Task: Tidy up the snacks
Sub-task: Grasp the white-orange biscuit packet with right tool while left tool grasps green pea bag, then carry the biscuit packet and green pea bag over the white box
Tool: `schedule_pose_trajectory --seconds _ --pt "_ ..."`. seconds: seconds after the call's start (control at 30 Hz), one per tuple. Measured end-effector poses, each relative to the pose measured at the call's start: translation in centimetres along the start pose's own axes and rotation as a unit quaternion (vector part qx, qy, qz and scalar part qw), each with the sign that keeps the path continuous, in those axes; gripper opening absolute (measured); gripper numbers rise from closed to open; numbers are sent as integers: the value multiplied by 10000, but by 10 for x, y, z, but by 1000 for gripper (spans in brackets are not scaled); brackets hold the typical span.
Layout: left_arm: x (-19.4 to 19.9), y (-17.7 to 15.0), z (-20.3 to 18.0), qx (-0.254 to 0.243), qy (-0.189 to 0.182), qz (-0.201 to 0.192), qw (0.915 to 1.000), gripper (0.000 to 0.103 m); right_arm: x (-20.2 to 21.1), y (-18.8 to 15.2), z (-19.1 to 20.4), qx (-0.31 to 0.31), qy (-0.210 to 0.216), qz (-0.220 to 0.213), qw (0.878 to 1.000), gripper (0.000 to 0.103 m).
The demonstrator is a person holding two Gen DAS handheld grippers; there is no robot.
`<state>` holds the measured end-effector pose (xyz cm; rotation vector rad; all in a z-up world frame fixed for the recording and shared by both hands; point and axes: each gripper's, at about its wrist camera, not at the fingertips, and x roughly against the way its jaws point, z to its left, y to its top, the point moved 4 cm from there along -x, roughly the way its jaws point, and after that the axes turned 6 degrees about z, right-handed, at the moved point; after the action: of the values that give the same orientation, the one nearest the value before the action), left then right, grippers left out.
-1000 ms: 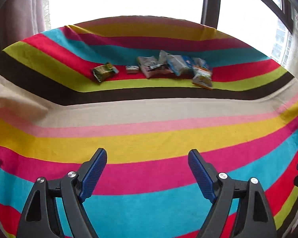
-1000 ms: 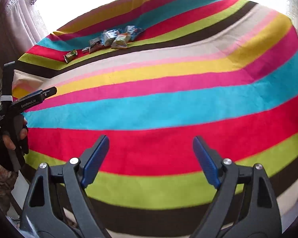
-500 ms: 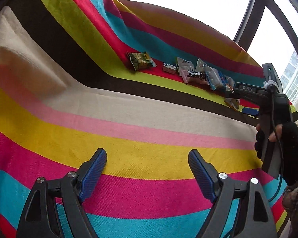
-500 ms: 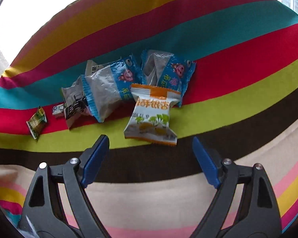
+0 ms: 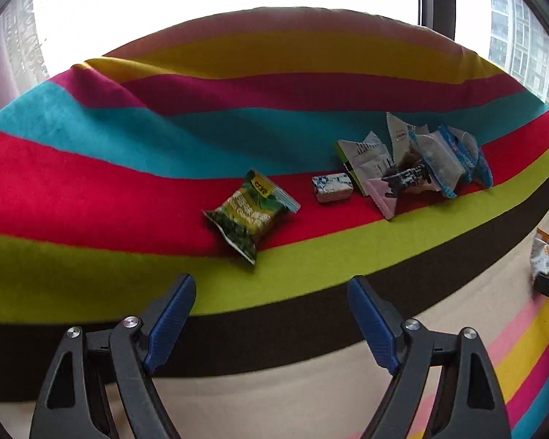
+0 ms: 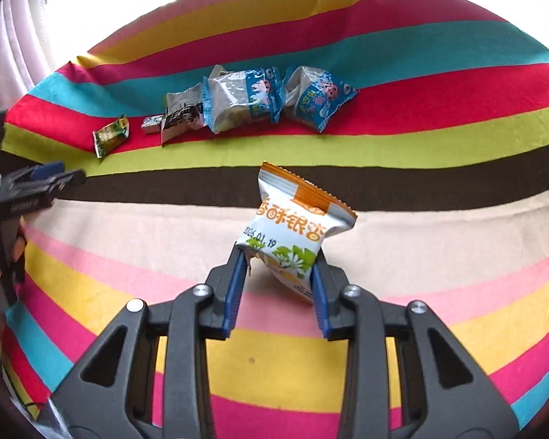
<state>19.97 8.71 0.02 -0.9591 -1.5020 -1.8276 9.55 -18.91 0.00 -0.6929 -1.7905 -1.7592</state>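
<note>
Orange-and-white snack packet (image 6: 292,234) is being carried above the striped cloth (image 6: 439,219), pinched by its lower end in the right gripper (image 6: 279,285), while the left gripper (image 5: 271,314) is hovering spread before the green packet (image 5: 249,212), apparently its next pick, requiring a centred approach.

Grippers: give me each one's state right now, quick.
Left gripper: open, holding nothing.
Right gripper: closed on the orange and white snack packet.

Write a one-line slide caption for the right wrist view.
Right gripper holds an orange-white snack above the striped cloth; other packets lie beyond.
</note>
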Motion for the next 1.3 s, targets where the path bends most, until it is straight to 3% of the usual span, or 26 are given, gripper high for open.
schedule_pose_trajectory --seconds 0.1,0.17,0.2,0.23,0.27,0.3,0.4,0.47,0.57,0.67,0.77,0.8,0.87,0.97,1.03,1.07,1.1,1.17,1.3 --pt "-31 33 2 -579 407 235 9972 86 2 -8 3 46 41 -6 10000 38" --pt "-52 40 0 -983 440 638 9921 85 2 -7 5 80 37 -22 10000 38" --pt "-52 41 0 -1030 364 595 9922 77 1 -6 5 55 54 -37 10000 38" --pt "-50 41 1 -918 200 615 9937 57 0 -7 5 11 107 -32 9999 38" --pt "-47 37 4 -666 -55 729 9951 29 -1 -4 -1 -47 156 -41 9999 39" --pt "-38 32 4 -465 -312 657 9963 29 2 -7 -1 -86 212 -50 9997 39" --pt "-6 -3 -9 -232 -516 421 9975 29 1 -8 2 -126 313 -55 9994 42" --pt "15 -34 -19 104 -900 440 9949 29 -2 -6 3 -146 334 -60 9993 44" --pt "46 -81 -33 430 -934 380 9940 29 0 -8 4 -147 336 -66 9993 48" --pt "61 -114 -39 637 -728 322 9948 32 -3 -5 8 -81 206 -20 9998 55" --pt "60 -123 -35 681 -352 232 9968 52 -8 2 13 -78 38 10 10000 62" --pt "58 -122 -34 692 -298 243 9969 63 -11 5 15 -60 -79 22 9999 62" --pt "54 -122 -30 853 -287 227 9957 75 -15 8 19 16 -294 15 9996 62" --pt "54 -119 -29 916 -224 210 9953 74 -19 9 24 126 -536 62 9985 61" --pt "56 -118 -27 944 -173 174 9952 69 -19 9 24 128 -664 67 9977 54" --pt "56 -115 -25 1004 -175 113 9947 44 -18 8 22 89 -695 39 9975 43" --pt "60 -117 -22 1111 -158 80 9936 30 -16 8 21 65 -597 -6 9982 11" --pt "66 -123 -20 1226 -240 100 9921 30 -12 3 17 -89 -369 -6 9993 6" --pt "90 -153 -30 1290 -409 145 9907 30 17 -29 26 -6 -369 -36 9993 6"
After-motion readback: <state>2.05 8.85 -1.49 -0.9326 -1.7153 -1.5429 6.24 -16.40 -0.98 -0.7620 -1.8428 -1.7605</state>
